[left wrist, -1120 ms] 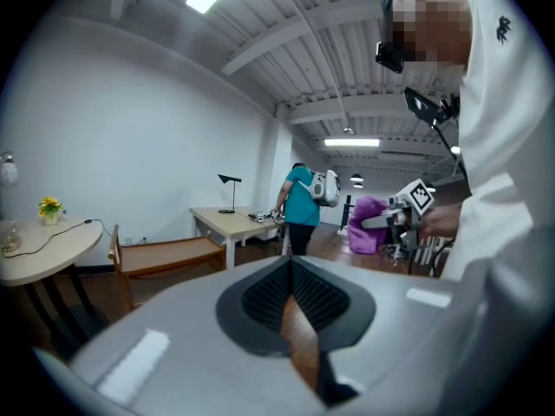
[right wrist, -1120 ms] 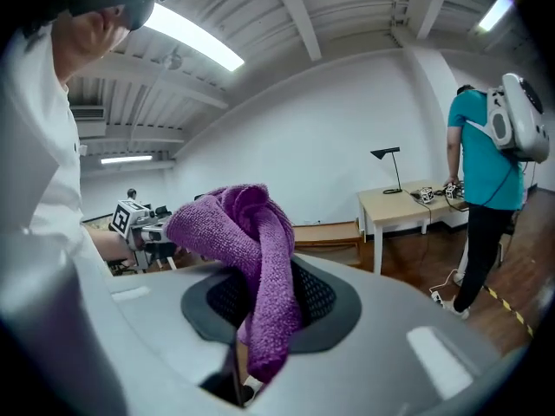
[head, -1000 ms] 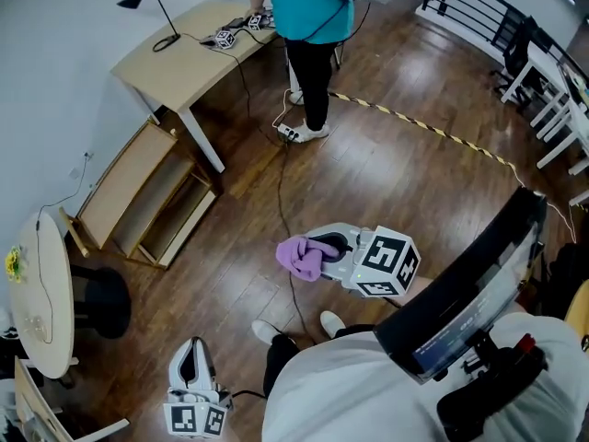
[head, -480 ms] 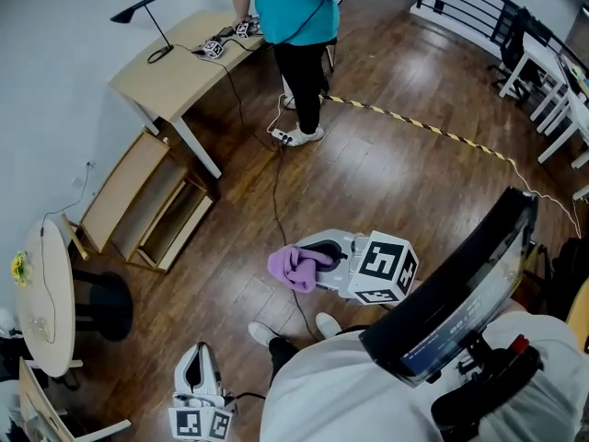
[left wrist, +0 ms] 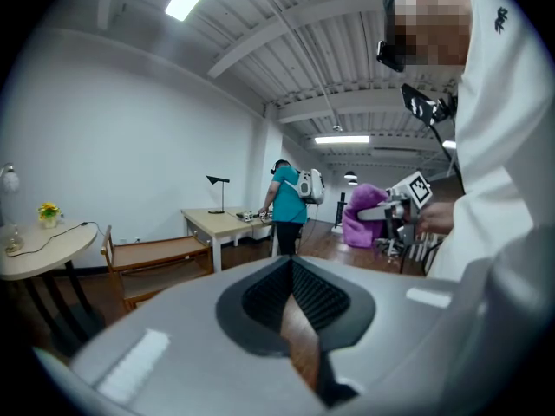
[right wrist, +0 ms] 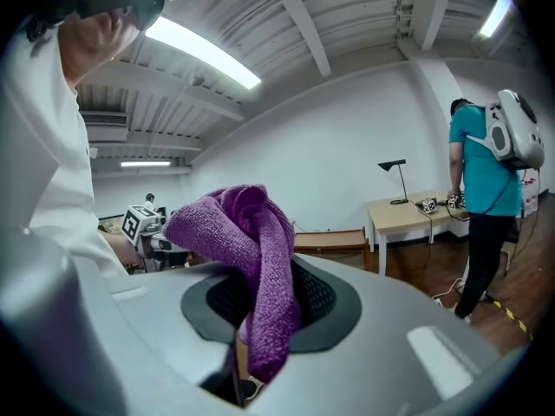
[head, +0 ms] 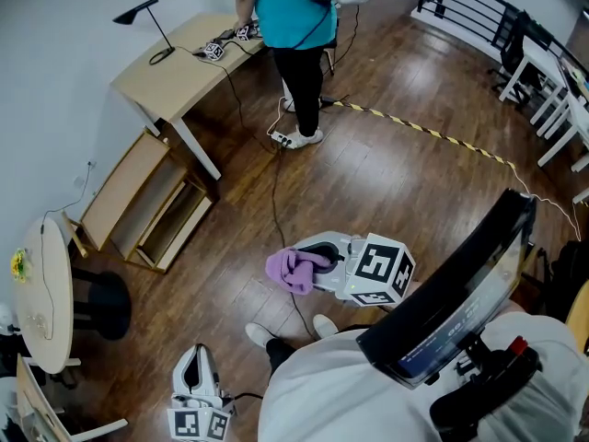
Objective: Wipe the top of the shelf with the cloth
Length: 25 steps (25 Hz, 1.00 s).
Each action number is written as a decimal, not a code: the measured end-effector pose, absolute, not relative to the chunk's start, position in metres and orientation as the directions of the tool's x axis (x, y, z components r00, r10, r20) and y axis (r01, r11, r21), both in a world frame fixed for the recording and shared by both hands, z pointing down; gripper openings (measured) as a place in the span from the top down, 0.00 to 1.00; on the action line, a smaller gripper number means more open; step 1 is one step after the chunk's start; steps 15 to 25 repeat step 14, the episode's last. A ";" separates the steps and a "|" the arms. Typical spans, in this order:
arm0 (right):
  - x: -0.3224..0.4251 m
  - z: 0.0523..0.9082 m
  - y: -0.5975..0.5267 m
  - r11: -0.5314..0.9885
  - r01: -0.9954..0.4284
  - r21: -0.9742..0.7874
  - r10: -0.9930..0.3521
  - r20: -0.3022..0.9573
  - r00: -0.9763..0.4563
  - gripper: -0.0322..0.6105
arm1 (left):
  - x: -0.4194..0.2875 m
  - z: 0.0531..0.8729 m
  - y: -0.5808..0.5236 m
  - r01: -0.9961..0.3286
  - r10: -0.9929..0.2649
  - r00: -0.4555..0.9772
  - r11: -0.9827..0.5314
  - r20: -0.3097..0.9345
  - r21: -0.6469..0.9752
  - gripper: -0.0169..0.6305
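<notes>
The right tongs (head: 308, 258) are clamped on a purple cloth (head: 290, 273), a nubbly terry weave bunched into a thick, twisted lump. It bulges above the dark ribbed pads and hangs in a fold between them, held in the air over the floor (head: 396, 173) of glossy dark wood planks. The left tongs (head: 193, 362) hang low at the person's side. Their ribbed black pads are drawn together at the tips with nothing between them, and only a sliver of floor shows behind. Both tongs have smooth pale grey shells, each carrying a white cube printed with black square markers. The shelf (head: 147, 201), a low open frame of light wooden boards, stands against the white wall, well apart from the cloth. Just beside it is a pale wooden tabletop (head: 175, 63) carrying a thin black lamp (head: 147, 21) with an angular shade. A person in a teal shirt (head: 294, 17) stands at that tabletop's far end. A round pale table (head: 46, 293) sits at the left edge.
</notes>
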State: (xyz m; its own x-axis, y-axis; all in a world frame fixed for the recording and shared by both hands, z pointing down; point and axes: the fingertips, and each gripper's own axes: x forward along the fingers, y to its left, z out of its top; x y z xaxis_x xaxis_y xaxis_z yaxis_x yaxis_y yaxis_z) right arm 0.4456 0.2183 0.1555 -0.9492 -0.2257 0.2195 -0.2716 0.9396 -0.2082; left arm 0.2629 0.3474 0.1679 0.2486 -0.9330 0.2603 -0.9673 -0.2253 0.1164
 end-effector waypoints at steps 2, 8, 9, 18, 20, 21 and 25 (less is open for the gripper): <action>0.446 0.157 0.219 0.940 -0.272 -0.206 -0.225 0.224 -0.948 0.82 | 0.263 0.168 0.347 -0.969 -0.935 0.242 -0.220 0.258 0.113 0.94; 0.446 0.159 0.218 0.940 -0.276 -0.200 -0.228 0.232 -0.946 0.82 | 0.261 0.171 0.350 -0.969 -0.935 0.242 -0.218 0.261 0.119 0.94; 0.446 0.160 0.218 0.941 -0.275 -0.200 -0.226 0.234 -0.945 0.82 | 0.261 0.172 0.350 -0.968 -0.934 0.243 -0.218 0.262 0.122 0.94; 0.446 0.161 0.217 0.943 -0.269 -0.197 -0.220 0.238 -0.946 0.82 | 0.263 0.174 0.347 -0.968 -0.934 0.243 -0.217 0.261 0.123 0.94; 0.446 0.161 0.217 0.943 -0.269 -0.197 -0.220 0.238 -0.946 0.82 | 0.263 0.174 0.347 -0.968 -0.934 0.243 -0.217 0.261 0.123 0.94; 0.446 0.161 0.217 0.943 -0.269 -0.197 -0.220 0.238 -0.946 0.82 | 0.263 0.174 0.347 -0.968 -0.934 0.243 -0.217 0.261 0.123 0.94; 0.446 0.161 0.217 0.943 -0.269 -0.197 -0.220 0.238 -0.946 0.82 | 0.263 0.174 0.347 -0.968 -0.934 0.243 -0.217 0.261 0.123 0.94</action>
